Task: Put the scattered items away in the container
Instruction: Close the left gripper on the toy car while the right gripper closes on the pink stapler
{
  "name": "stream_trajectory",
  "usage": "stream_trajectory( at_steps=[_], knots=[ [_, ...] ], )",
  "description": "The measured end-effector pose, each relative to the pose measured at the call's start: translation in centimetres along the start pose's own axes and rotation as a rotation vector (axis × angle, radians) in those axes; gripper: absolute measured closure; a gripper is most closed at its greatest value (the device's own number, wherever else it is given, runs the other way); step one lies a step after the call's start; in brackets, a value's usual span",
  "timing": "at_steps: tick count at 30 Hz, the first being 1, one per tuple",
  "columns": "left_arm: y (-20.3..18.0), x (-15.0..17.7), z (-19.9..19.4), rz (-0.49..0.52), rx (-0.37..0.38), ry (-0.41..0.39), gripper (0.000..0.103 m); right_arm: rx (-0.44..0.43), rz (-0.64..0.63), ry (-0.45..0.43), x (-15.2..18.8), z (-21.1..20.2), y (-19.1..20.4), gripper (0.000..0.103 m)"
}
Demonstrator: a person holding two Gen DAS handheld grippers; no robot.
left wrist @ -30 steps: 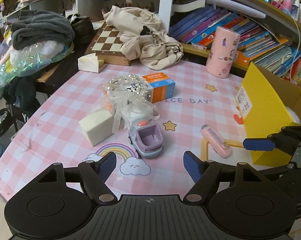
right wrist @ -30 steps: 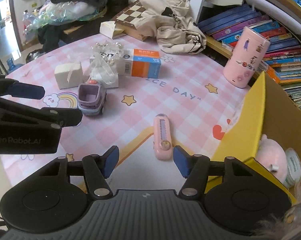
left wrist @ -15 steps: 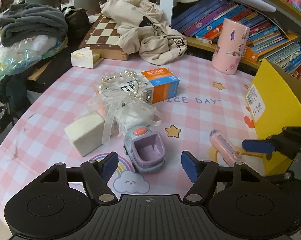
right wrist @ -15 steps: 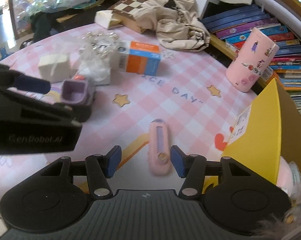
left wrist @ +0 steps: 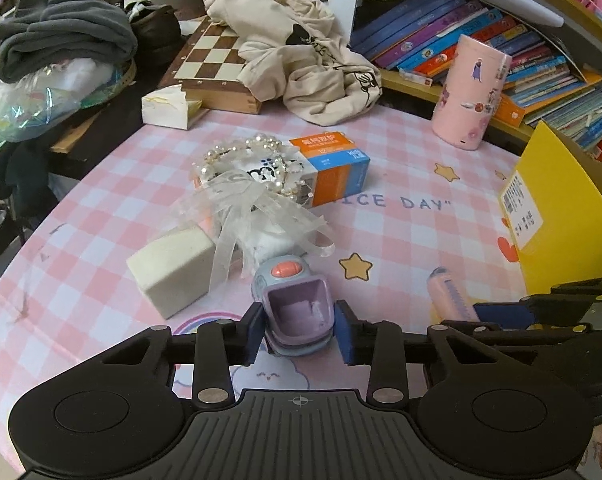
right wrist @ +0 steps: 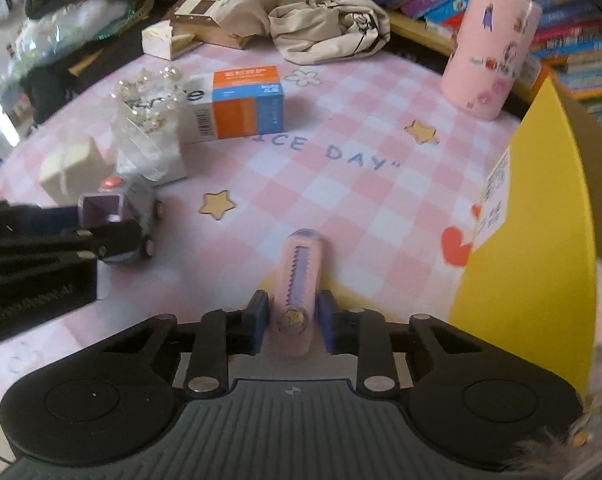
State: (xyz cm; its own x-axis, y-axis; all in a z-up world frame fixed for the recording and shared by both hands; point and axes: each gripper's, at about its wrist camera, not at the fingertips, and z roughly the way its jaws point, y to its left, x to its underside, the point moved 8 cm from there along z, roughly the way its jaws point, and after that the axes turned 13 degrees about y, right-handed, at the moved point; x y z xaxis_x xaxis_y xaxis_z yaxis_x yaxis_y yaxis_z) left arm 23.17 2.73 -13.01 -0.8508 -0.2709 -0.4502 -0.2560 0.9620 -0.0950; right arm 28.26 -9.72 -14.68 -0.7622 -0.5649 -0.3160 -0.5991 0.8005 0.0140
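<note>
My left gripper is shut on a purple toy truck that rests on the pink checked mat; the truck also shows in the right wrist view. My right gripper is shut on a pink utility knife lying on the mat; the knife also shows in the left wrist view. The yellow box stands to the right with its top open. An orange and blue carton, a pearl and ribbon bundle and a cream block lie beyond the truck.
A pink cylinder tin stands at the back right. A chessboard, a beige cloth bag and book rows line the far edge. A tissue box sits at the back left. The mat's left edge drops off.
Both grippers moved forward and closed: the left around the toy truck, the right around the pink knife. Both stood open and short of them before.
</note>
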Motion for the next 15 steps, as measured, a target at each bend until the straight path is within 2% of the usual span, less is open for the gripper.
stream_trajectory(
  at_steps=[2, 7, 9, 15],
  knots=[
    [0.2, 0.0, 0.1, -0.010, 0.002, 0.005, 0.063, -0.011, -0.005, 0.005, 0.2, -0.1, 0.4, 0.078],
    [0.1, -0.8, 0.9, 0.010, -0.025, 0.013, 0.063, 0.000, -0.018, -0.001, 0.0, 0.1, 0.7, 0.076],
    [0.1, -1.1, 1.3, 0.019, -0.034, 0.017, 0.062, 0.005, -0.018, -0.006, -0.1, 0.1, 0.6, 0.073],
    [0.1, -1.2, 2.0, 0.025, -0.039, 0.021, 0.061, 0.007, -0.024, -0.016, -0.4, 0.4, 0.5, 0.072]
  ],
)
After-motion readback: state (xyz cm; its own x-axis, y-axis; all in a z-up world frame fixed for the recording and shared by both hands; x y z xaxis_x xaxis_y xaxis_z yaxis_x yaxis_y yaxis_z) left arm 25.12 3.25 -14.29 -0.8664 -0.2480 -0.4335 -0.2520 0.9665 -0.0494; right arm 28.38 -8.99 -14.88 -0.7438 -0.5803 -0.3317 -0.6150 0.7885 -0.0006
